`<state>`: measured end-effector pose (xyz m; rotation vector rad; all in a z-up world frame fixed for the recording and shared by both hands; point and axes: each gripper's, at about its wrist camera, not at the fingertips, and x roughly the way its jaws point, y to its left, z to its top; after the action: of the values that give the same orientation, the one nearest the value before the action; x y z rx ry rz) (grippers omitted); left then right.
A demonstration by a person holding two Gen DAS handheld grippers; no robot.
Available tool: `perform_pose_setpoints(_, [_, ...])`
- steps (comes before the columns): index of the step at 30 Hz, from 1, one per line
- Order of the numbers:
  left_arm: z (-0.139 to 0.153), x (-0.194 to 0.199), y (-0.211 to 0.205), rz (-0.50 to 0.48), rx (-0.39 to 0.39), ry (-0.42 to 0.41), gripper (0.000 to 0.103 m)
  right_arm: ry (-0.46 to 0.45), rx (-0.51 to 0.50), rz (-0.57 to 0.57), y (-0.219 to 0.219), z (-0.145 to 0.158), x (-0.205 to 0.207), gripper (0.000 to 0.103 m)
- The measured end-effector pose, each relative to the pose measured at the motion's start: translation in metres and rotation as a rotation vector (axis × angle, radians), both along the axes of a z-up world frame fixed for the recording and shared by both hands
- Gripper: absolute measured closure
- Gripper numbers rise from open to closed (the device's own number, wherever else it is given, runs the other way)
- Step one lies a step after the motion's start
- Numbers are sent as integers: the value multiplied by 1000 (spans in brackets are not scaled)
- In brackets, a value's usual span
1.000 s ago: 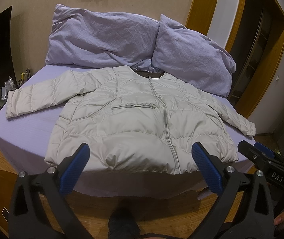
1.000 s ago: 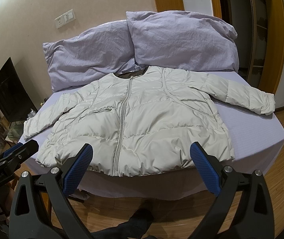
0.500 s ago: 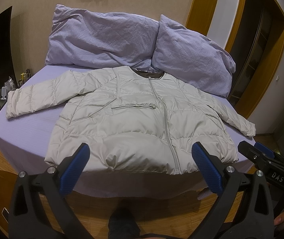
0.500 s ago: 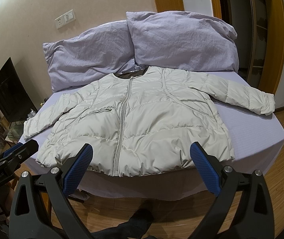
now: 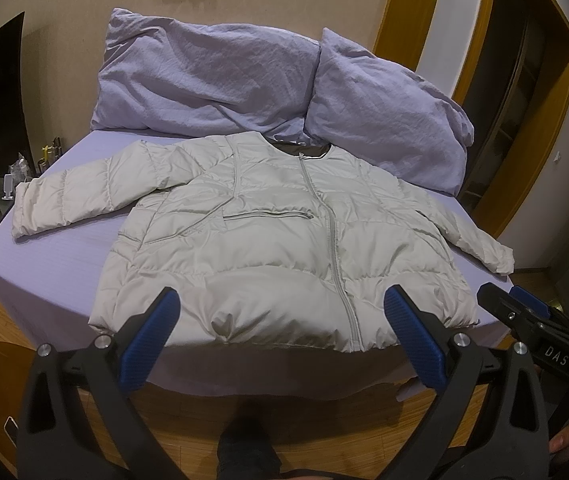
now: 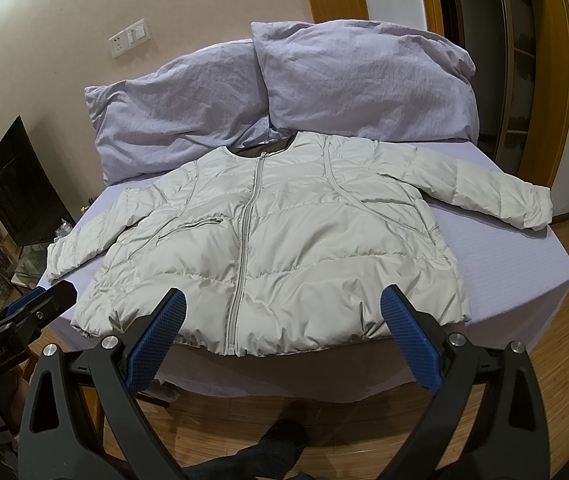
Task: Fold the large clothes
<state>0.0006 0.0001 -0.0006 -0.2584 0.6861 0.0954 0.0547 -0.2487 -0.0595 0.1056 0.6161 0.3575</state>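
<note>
A pale grey puffer jacket [image 5: 276, 236] [image 6: 284, 248] lies flat and zipped on a lilac bed [image 5: 52, 248] [image 6: 516, 268], front up, both sleeves spread out to the sides, its hem at the near bed edge. My left gripper [image 5: 280, 320] hovers open just in front of the hem, holding nothing. My right gripper [image 6: 282, 320] is likewise open and empty before the hem. Each gripper shows at the edge of the other's view: the right gripper [image 5: 524, 316] and the left gripper [image 6: 32, 308].
Two lilac pillows [image 5: 212, 84] [image 6: 364, 80] lean against the wall behind the jacket. A wooden floor [image 6: 244, 412] runs in front of the bed, with a person's dark foot [image 5: 244, 448] on it. A dark screen [image 6: 16, 188] and a cluttered glass side table stand left; a wooden door frame [image 5: 524, 152] right.
</note>
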Motion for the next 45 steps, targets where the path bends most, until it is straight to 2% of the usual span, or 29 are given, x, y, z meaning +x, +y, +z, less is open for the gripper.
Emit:
perform_pose_setpoints(5, [-5, 3, 6, 3, -7, 5, 2, 5, 3, -2, -1, 1, 1, 4])
perform_pose_setpoints(14, [-11, 20, 15, 16, -14, 23, 2, 26, 13, -29, -7, -4, 28, 4])
perform_pose_setpoints(22, [-19, 53, 24, 54, 39, 67, 2, 64, -5, -102, -24, -11, 66, 4])
perform_pose_setpoints(29, [-31, 87, 39, 76, 58, 115, 2, 129, -29, -245, -67, -20, 126, 3])
perform_pose_setpoints(35, [-42, 123, 55, 92, 63, 155, 2, 184, -50, -403, -120, -34, 183, 3])
perform_pose_setpoints(42, [-56, 171, 75, 117, 100, 202, 2, 299, -58, -651, -206, -61, 252, 3])
perform_pose_setpoints(45, [-61, 192, 83, 122, 114, 222, 2, 358, -19, -762, -247, -73, 270, 3])
